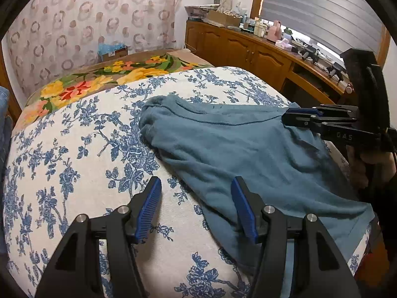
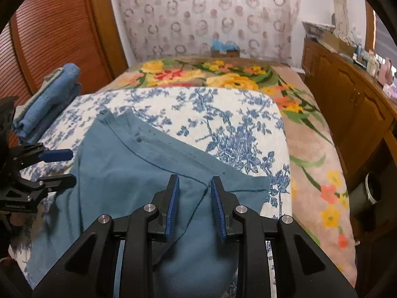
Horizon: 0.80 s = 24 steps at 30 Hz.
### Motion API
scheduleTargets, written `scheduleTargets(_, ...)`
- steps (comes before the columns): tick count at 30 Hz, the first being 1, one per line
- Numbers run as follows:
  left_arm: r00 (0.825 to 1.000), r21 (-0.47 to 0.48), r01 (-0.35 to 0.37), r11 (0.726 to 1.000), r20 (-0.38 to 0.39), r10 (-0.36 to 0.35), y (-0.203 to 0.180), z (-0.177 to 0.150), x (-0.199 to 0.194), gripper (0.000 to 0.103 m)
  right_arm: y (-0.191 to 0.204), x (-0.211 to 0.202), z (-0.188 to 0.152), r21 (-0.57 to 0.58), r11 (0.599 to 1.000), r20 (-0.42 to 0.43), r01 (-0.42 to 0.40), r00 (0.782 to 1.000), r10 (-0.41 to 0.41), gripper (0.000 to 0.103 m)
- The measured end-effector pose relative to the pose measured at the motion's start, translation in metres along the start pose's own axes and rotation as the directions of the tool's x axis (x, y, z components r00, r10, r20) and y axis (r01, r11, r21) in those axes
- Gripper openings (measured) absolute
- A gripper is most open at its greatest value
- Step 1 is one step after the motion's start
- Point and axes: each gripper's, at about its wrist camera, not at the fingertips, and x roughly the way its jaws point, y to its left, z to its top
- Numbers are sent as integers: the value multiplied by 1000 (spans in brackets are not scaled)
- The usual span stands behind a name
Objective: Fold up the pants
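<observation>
Teal-blue pants (image 1: pixel 235 149) lie partly folded on a white bedspread with blue flowers (image 1: pixel 74 149). My left gripper (image 1: pixel 196 186) is open at the pants' near left edge, with one finger over the bedspread and the other over the cloth. In the right wrist view it shows at the pants' left side (image 2: pixel 73 167). My right gripper (image 2: pixel 194 181) hovers over the pants (image 2: pixel 139 173) near a folded corner, jaws a little apart, pads clear of the cloth. From the left wrist view it sits at the pants' far right corner (image 1: pixel 289 115).
A stack of folded blue jeans (image 2: pixel 49 94) rests at the bed's left side. A flowered blanket (image 2: pixel 223 74) covers the far end of the bed, and a cardboard box (image 1: pixel 113 52) stands behind it. A cluttered wooden cabinet (image 1: pixel 235 47) runs along the right.
</observation>
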Motion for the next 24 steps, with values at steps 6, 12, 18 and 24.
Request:
scheduleTargets(6,1000,6,-2,1000,-5,2,1,-1,3,58,2,7,0,-7,1000,-25,9,1000,-9,24)
scheduleTargets(12,1000,2,-6,1000,15,6,1,-1,-1,58,9,0,2,-33,999,6,3,1000,-3,4)
scheduleTargets(18,997,3,-25,1000,73,24,3,0,-12,58,8,-33,9,-32,998,115,57,992,-53,4)
scheduleTargets(24,996,-13,-22,1000,82,23,8,2,-13,58,-8,-44,13,-24,991,129,133,983,-129,4)
